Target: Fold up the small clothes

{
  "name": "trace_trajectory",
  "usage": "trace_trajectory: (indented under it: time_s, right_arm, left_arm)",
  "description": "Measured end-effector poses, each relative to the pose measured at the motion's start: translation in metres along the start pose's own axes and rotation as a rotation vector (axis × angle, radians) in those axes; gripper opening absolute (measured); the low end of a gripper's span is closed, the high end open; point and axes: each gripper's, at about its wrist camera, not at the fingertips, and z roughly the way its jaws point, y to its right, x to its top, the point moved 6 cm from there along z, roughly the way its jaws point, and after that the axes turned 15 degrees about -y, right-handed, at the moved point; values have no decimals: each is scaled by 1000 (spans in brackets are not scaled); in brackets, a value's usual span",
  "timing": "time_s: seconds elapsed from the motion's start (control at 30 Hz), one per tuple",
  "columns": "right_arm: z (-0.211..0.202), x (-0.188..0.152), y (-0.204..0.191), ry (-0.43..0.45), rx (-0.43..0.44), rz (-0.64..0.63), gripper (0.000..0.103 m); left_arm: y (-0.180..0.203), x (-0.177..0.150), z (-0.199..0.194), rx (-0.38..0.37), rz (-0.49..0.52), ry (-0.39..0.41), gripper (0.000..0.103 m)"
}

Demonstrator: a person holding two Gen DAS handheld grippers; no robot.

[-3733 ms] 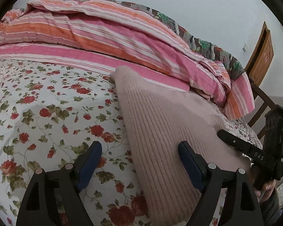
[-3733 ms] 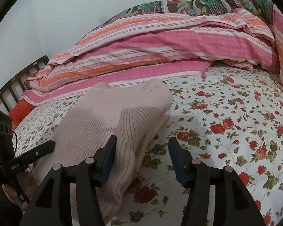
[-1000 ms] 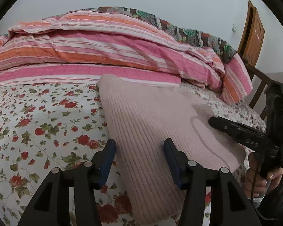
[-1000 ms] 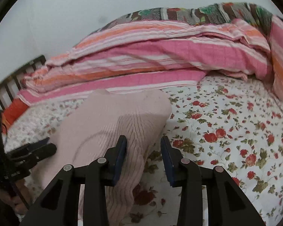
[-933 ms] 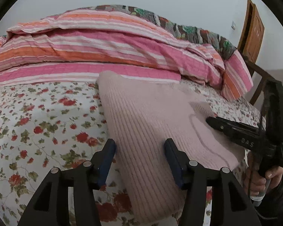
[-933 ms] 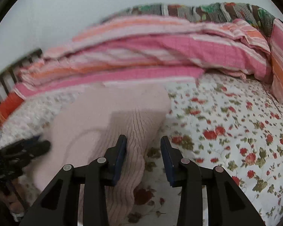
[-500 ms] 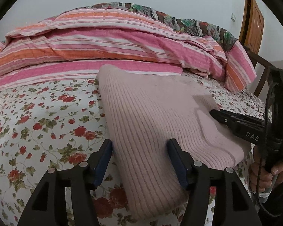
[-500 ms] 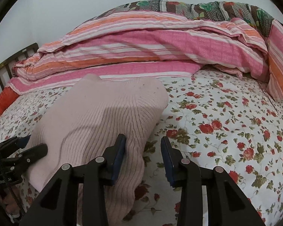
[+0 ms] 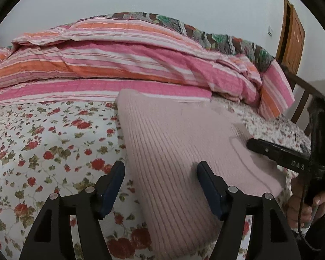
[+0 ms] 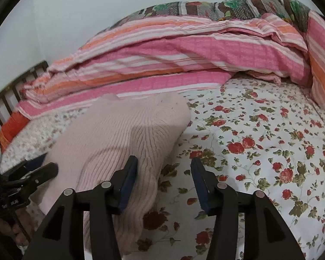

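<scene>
A pale pink ribbed knit garment (image 9: 173, 151) lies folded into a narrow bundle on the floral bedsheet (image 9: 43, 140). My left gripper (image 9: 160, 173) is open, its jaws straddling the garment's left edge near the front end, empty. In the right wrist view the same garment (image 10: 123, 134) lies left of centre. My right gripper (image 10: 163, 169) is open and empty, its left finger (image 10: 127, 179) against the garment's right edge, its right finger over the sheet. Each gripper shows at the side of the other's view: the right one (image 9: 277, 153), the left one (image 10: 32, 173).
A rolled pink and orange striped quilt (image 9: 119, 65) lies along the back of the bed, also in the right wrist view (image 10: 184, 54). A dark wooden bed frame (image 9: 301, 99) and a wooden door (image 9: 292, 34) stand at right. Floral sheet (image 10: 260, 140) spreads to the right.
Both grippers have drawn back slightly and opened a little wider. The garment lies where it was.
</scene>
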Motion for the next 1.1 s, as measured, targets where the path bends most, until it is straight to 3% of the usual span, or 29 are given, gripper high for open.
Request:
trace_trajectory:
  time_s: [0.2,0.33,0.4,0.5,0.63,0.73,1.1]
  right_arm:
    - [-23,5,-7,85,-40,-41,44]
    - [-16,23,-7,49,-35,-23,35]
    - [-11,33,-11,40,-29,-41,33]
    - [5,41,-18,13,-21,-87,33]
    - [34,33,-7,-33,-78,-82,31]
    - [38,35,3,-75,-36,-31,31]
    - [34,29,3,-47,-36,-32,31]
  left_arm:
    - [-3,26,0,-13,-43,13,65]
    - [-4,42,3,-24,-64,39,63]
    - [-1,45,10,6,-39,25,53]
    - [0,44,27,65,-9,-28,49]
    - [-1,39,33,55,-14,-43,49]
    - [0,36,33,63,-8,-38,50]
    - [-3,31,32,57,-32,-37,52]
